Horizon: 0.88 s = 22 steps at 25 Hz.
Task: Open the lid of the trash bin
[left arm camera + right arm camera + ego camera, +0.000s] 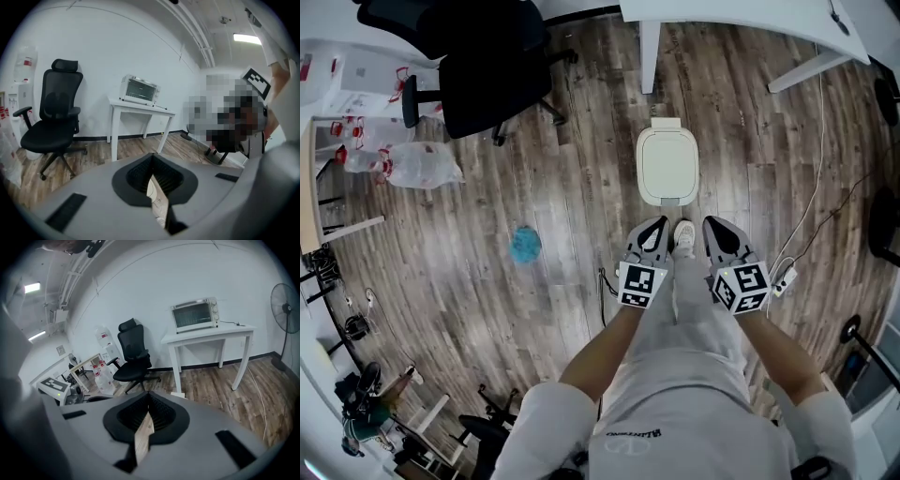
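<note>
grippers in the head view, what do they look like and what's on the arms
They match. The left gripper and right gripper each have a grey claw tapering to a point, with black ribbed lining, and behind it a white cube printed with black square markers. The person's sleeves are short and white.

The white trash bin (667, 164) stood on the wood floor (581, 202) with its lid down. A shoe (683, 236) sat just before it, between the left claw (654, 228) and right claw (715, 228), both pointing binward.
</note>
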Each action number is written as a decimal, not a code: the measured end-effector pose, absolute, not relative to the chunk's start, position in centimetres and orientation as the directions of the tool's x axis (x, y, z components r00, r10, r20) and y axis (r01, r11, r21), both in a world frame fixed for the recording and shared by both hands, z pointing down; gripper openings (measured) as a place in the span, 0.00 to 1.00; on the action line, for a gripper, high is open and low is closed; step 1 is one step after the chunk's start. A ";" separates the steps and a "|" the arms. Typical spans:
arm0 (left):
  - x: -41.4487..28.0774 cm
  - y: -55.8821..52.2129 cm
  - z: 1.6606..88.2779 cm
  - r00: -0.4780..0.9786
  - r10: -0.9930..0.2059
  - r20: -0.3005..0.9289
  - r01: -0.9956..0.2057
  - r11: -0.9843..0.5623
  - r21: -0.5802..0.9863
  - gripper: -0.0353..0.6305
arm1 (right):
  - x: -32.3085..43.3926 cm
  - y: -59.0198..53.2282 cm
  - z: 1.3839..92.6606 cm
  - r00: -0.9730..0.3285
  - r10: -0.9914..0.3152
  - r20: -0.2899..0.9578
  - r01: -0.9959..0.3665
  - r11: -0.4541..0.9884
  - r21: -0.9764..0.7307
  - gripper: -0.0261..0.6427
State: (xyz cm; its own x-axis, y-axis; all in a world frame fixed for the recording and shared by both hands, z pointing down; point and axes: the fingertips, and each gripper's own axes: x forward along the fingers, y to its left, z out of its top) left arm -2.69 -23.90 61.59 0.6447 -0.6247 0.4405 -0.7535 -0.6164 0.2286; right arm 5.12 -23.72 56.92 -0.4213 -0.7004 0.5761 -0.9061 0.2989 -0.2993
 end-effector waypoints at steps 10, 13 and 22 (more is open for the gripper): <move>-0.2 -24.9 77.3 0.581 -0.539 0.610 -0.800 -0.517 0.305 0.05 | 5.7 -24.5 71.6 -0.402 -0.637 0.657 -0.914 0.234 -0.332 0.06; 0.6 -24.3 81.5 0.559 -0.516 0.649 -0.818 -0.470 0.331 0.05 | 5.8 -24.0 75.9 -0.416 -0.607 0.677 -0.907 0.225 -0.356 0.06; 2.1 -23.1 89.8 0.509 -0.484 0.712 -0.851 -0.406 0.332 0.05 | 6.1 -23.4 84.8 -0.412 -0.565 0.715 -0.907 0.177 -0.383 0.06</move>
State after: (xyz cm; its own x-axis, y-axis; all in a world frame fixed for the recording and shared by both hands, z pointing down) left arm 2.12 -23.10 89.83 0.5087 -0.4839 0.7121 -0.8513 -0.4061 0.3322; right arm 6.12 -23.37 84.77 -0.4118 -0.5655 0.7146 -0.9068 0.1765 -0.3829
